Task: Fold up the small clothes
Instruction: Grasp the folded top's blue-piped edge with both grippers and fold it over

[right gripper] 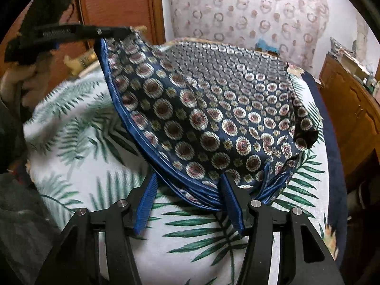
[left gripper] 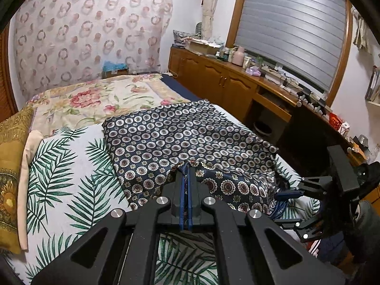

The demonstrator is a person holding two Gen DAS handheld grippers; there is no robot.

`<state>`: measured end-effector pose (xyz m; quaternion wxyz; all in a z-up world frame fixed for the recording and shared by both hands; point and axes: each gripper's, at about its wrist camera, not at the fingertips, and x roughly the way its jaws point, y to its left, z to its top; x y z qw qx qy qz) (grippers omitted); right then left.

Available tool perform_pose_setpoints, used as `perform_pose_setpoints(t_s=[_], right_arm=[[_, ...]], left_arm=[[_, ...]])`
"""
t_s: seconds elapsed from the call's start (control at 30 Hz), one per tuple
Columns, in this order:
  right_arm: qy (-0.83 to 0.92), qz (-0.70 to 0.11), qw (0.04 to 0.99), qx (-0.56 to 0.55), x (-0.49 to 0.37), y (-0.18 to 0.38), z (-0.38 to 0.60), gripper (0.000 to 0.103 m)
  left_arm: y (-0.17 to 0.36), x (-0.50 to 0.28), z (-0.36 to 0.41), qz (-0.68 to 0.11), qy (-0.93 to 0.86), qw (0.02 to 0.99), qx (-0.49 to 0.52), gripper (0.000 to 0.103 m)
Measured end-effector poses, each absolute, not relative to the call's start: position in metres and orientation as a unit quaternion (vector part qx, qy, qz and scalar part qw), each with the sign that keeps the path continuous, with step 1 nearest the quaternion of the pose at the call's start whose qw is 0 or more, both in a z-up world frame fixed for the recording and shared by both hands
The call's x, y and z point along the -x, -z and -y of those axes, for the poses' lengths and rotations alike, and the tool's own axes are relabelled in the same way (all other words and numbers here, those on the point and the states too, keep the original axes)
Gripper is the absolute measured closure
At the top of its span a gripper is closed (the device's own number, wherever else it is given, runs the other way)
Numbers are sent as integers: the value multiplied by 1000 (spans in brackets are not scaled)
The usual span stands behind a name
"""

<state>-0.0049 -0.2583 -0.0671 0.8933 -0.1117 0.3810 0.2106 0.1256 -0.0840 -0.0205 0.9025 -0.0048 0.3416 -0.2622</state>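
Two tools work one navy patterned garment [left gripper: 180, 137] on the bed [left gripper: 71, 166]. Left tool [left gripper: 186, 166], at 6 o'clock in its own view, is pressed together, pinching the garment's hem and lifting it. Right tool [right gripper: 187, 180] stands spread, the blue-edged hem lying between its two fingers [right gripper: 147, 197], ungripped.

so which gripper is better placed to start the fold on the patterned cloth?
Left, probably. The left gripper is shut on the patterned cloth, holding its hem lifted. The right gripper is open, with the hem between its fingers, ungripped.
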Motion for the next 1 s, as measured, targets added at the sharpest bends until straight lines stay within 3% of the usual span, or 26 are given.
perform_pose_setpoints(t_s=[0.23, 0.3, 0.33, 0.37, 0.73, 1.0], right_arm=[[-193, -368, 902, 116, -5, 70, 257, 49], [-192, -363, 904, 120, -5, 70, 258, 68], [-198, -363, 902, 120, -6, 70, 260, 87], [-202, -364, 901, 125, -7, 68, 259, 96], [-170, -248, 945, 129, -53, -14, 269, 100], [-180, -233, 945, 140, -135, -28, 256, 100]], left_arm=[[27, -129, 81, -348, 254, 902, 2, 101], [27, -129, 82, -349, 256, 902, 3, 101], [27, -129, 81, -349, 257, 901, 4, 101], [27, -129, 81, -348, 258, 901, 4, 101], [9, -161, 68, -336, 250, 908, 16, 101], [9, -214, 61, -345, 226, 911, 23, 101]])
